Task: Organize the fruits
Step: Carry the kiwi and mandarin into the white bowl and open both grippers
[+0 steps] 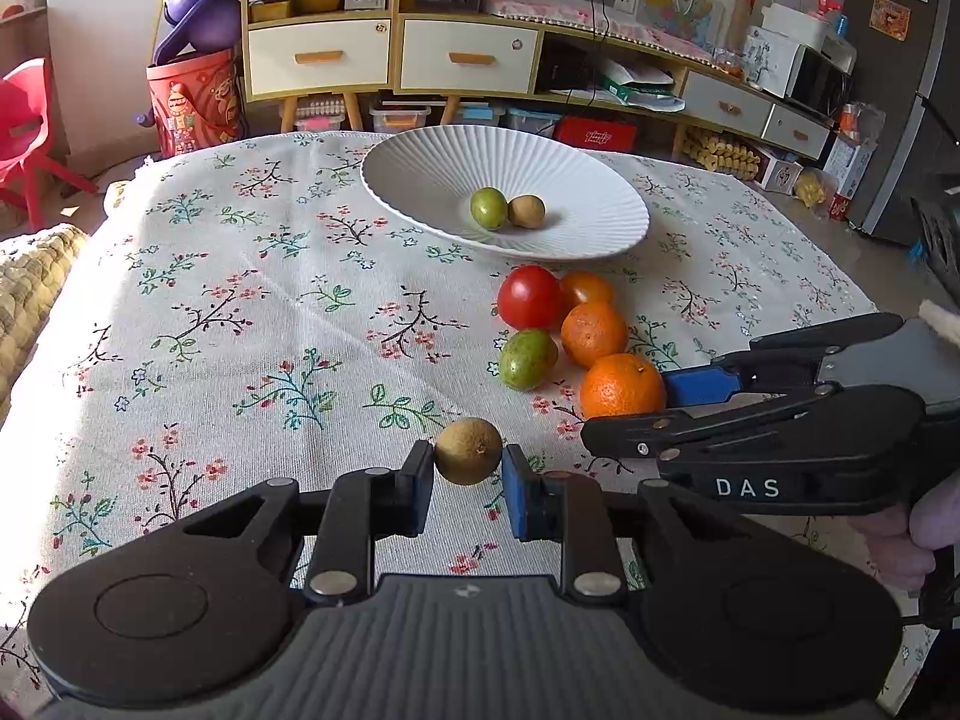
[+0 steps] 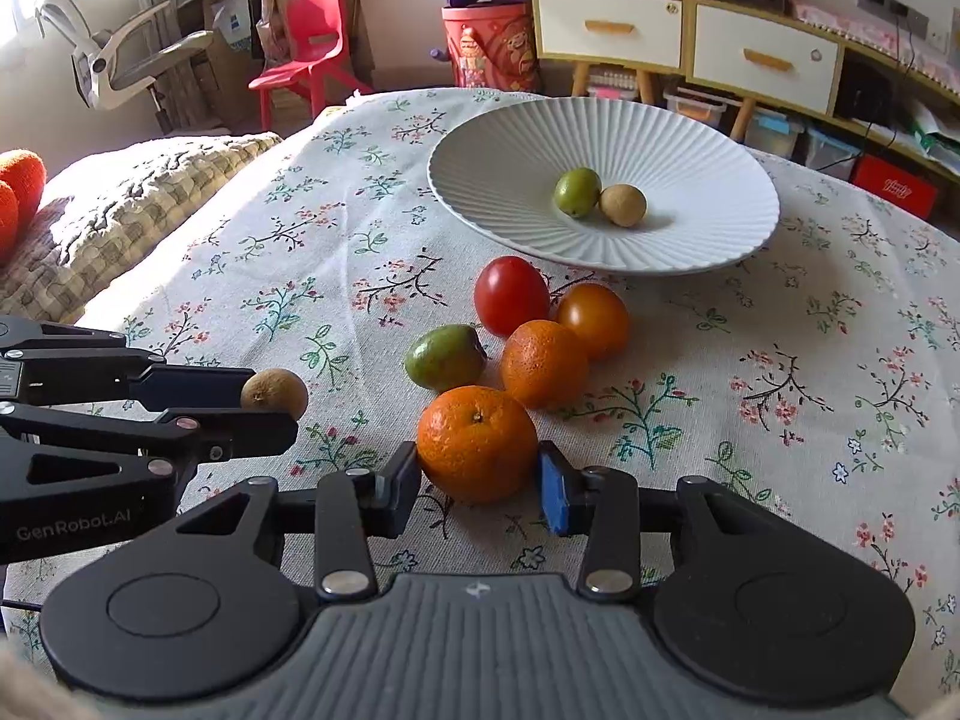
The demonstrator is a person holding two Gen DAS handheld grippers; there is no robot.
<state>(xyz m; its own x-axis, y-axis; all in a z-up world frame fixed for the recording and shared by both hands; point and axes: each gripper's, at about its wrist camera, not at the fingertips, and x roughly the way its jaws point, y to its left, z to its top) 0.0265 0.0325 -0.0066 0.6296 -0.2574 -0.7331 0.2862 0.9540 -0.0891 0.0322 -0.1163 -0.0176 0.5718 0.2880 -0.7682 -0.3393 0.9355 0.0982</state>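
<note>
My left gripper (image 1: 468, 471) is shut on a small brown fruit (image 1: 468, 450), held just above the floral tablecloth (image 1: 270, 312). My right gripper (image 2: 478, 474) is shut on the nearest orange (image 2: 477, 441), with a pad pressed against each side as it rests on the cloth. Behind that orange lie a second orange (image 2: 543, 360), a green fruit (image 2: 444, 357), a red tomato (image 2: 510, 294) and an orange tomato (image 2: 594, 318). The white ribbed plate (image 2: 690, 138) stands further back with a green fruit (image 2: 577, 192) and a brown fruit (image 2: 624, 205) in it.
A knitted cushion (image 2: 138, 192) lies past the table's left edge. Behind the table stand a low cabinet with drawers (image 1: 468, 57), a red bucket (image 1: 195, 102) and a red chair (image 2: 312, 36). A hand (image 1: 918, 540) holds the right gripper's handle.
</note>
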